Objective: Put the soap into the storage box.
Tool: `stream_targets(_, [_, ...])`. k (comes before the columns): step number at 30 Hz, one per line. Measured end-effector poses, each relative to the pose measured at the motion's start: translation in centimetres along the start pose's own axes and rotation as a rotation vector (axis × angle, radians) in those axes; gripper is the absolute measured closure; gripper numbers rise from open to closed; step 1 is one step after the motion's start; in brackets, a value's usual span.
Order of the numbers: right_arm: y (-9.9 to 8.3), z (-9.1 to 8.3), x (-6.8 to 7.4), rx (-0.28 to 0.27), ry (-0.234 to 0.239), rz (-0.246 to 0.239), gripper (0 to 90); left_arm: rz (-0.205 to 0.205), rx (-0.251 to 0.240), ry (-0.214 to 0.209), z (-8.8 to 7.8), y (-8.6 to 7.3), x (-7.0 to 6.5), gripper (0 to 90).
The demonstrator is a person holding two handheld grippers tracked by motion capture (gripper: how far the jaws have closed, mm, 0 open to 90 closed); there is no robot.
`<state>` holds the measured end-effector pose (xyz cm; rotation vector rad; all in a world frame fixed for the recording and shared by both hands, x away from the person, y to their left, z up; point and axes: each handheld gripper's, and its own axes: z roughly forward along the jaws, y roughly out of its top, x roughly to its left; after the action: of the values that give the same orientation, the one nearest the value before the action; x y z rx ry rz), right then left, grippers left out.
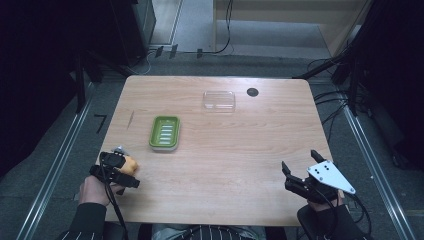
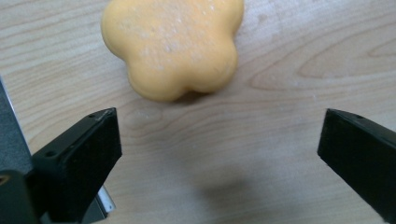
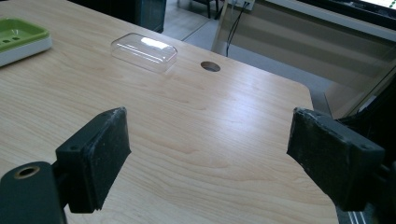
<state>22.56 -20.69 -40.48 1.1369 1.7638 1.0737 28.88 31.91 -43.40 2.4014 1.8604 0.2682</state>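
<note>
High view: a wooden table (image 1: 225,165) with the person's two hands coming in from the near edge. The left gripper (image 1: 116,167) sits at the near left corner, right over an orange flower-shaped soap (image 1: 131,164). From the left gripper view, the soap (image 2: 173,44) lies flat on the wood just ahead of the jaws, which stand spread wide with nothing between them and no contact with the soap. A green soap dish (image 1: 165,132) rests farther in, left of centre, and a clear plastic lid (image 1: 219,100) lies toward the far edge, beside a dark round hole (image 1: 252,92) in the tabletop. The right gripper (image 1: 299,175) is at the near right, jaws also spread apart and empty, pointed across the table toward the lid (image 3: 144,51).
</note>
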Motion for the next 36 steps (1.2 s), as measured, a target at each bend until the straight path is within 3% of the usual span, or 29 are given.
stream_targets(13, [0.0,0.0,0.0,0.0,0.002,-0.002,13.3,-0.025,-0.018,0.014,0.4,1.4,0.8,15.5])
stream_targets(22, [0.0,0.0,0.0,0.0,0.002,-0.003,13.4,-0.028,-0.012,0.067,1.0,2.2,1.1,28.8])
stream_targets(29, [0.0,0.0,0.0,0.001,0.003,-0.002,13.3,-0.018,-0.007,0.047,1.1,2.1,1.3,38.7])
stream_targets(36, [0.0,0.0,0.0,-0.002,0.0,-0.004,13.4,0.021,0.0,0.035,1.1,2.0,1.5,39.1])
